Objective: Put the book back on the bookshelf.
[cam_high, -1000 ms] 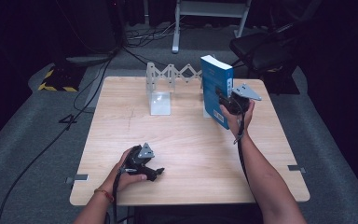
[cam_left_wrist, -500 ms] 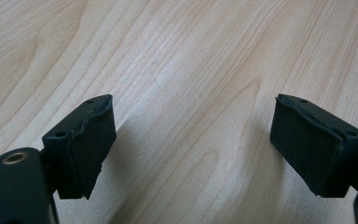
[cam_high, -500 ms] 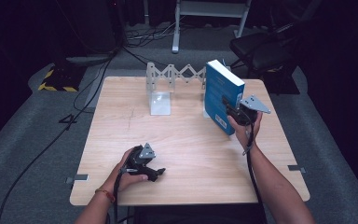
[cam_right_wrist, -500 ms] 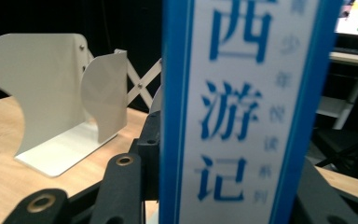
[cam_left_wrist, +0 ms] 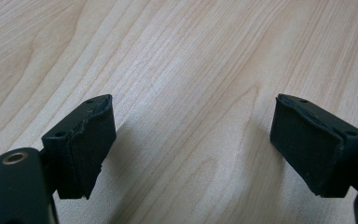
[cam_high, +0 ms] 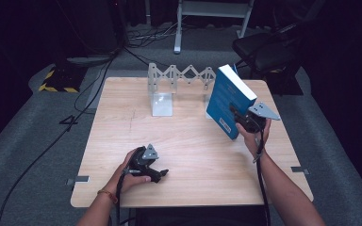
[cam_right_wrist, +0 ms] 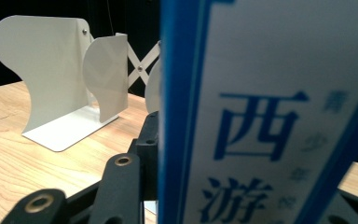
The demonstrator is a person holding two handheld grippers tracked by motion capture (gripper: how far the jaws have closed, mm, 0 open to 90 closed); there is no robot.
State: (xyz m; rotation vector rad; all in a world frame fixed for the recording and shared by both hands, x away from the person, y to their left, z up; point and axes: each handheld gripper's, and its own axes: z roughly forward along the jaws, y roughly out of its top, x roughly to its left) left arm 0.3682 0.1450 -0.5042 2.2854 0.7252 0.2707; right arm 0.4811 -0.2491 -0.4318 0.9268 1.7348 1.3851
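Tabletop (cam_high: 193, 155) of pale wood carries everything; take the folding metal book rack (cam_high: 169, 89) at its far edge as your landmark. Your left gripper (cam_high: 147, 165) sits well nearer you than the rack and a bit to its left, low over the bare wood. In the left gripper view its fingers (cam_left_wrist: 86, 140) stand wide apart with nothing between them, just wood grain below. The rack itself is white-grey, with upright panels joined by a scissor lattice, and its left panel has a flat foot on the wood. Right of the rack's near end, your right gripper (cam_high: 245, 123) holds the blue book (cam_high: 228, 101), tilted, top leaning away to the right, lifted off the wood or barely at it; can't tell which. In the right gripper view the book's spine (cam_right_wrist: 261, 116) with blue characters sits right between the fingers, clamped on it, and the rack (cam_right_wrist: 60, 84) stands just beyond to the left.
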